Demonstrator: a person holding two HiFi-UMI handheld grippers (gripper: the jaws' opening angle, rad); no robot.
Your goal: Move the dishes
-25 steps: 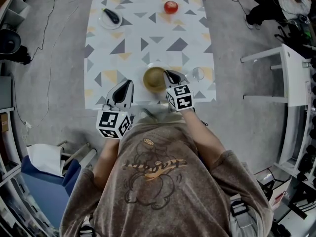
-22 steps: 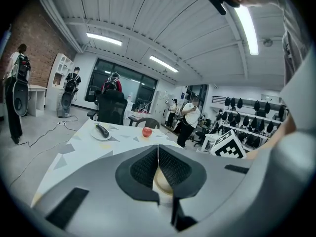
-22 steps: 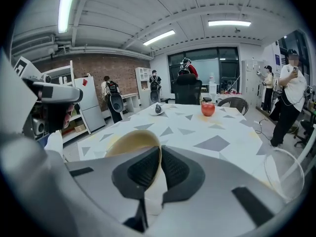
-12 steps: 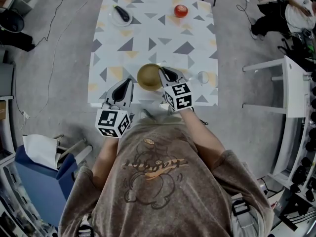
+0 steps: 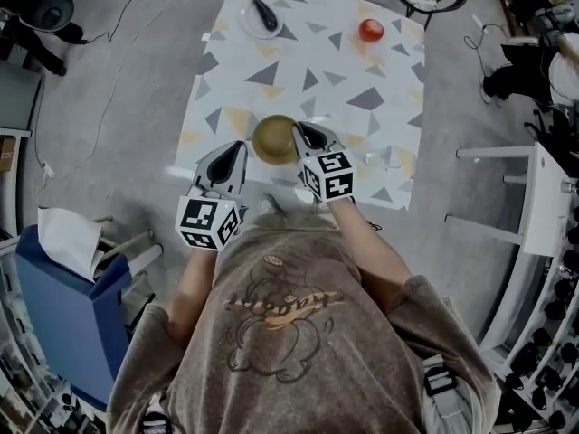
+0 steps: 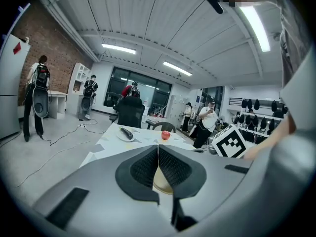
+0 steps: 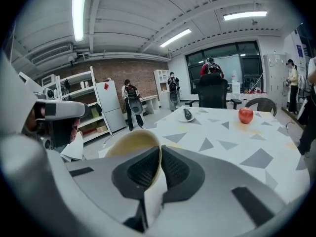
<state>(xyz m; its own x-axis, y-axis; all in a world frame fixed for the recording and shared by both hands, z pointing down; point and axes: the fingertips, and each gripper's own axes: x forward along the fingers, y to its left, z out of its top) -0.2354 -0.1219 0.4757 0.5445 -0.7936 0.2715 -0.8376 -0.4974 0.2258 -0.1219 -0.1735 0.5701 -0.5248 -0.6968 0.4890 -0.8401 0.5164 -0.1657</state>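
Note:
A tan bowl [image 5: 274, 139] hangs tilted over the near part of the patterned table [image 5: 353, 70]. My right gripper [image 5: 298, 137] is shut on its right rim. In the right gripper view the bowl's wall [image 7: 131, 142] sits pinched between the dark pads, with the right gripper [image 7: 161, 154] closed on it. My left gripper [image 5: 228, 158] is just left of the bowl, at the table's near edge. In its own view the left gripper [image 6: 158, 149] has its jaws pressed together with nothing between them. A pale curved surface shows behind them.
At the far left of the table a white plate [image 5: 262, 16] holds a dark eggplant. A red fruit [image 5: 371, 31] lies at the far right, and a clear glass [image 5: 393, 157] stands right of my right gripper. Several people stand in the room beyond the table.
My right gripper has carried the bowl a little to the left over the table. The head view has swung, so the table now sits slanted. The left gripper has stayed put.

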